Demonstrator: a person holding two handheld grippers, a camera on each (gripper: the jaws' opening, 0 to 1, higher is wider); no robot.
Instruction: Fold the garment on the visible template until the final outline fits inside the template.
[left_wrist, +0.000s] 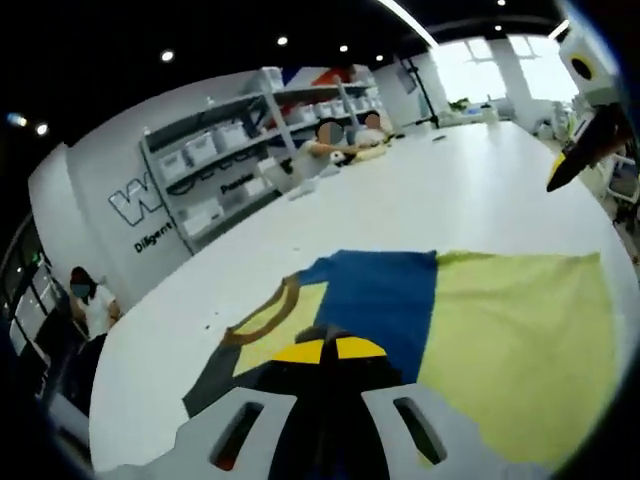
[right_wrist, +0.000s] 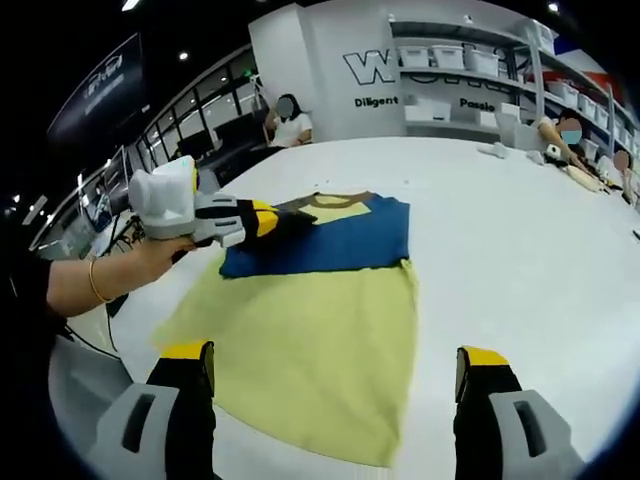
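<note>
We see a big white table (right_wrist: 520, 230), far edge cut off. On it the garment (right_wrist: 310, 330) lies flat, yellow near us, blue band with the collar (right_wrist: 340, 203) at the far end; no template outline we can make out. Left gripper (right_wrist: 285, 222) comes in from the left, held by a hand (right_wrist: 150, 262), tips pressed together on the far-left blue corner; the pinch point itself is hidden in the left gripper view. Right gripper (right_wrist: 335, 372) hovers over the near yellow edge, jaws spread wide. Shelves (right_wrist: 480, 70) far back, blurred.

Left claw (right_wrist: 285, 222) closed on garment (right_wrist: 320, 320); right claw (right_wrist: 335, 375) agape above.
</note>
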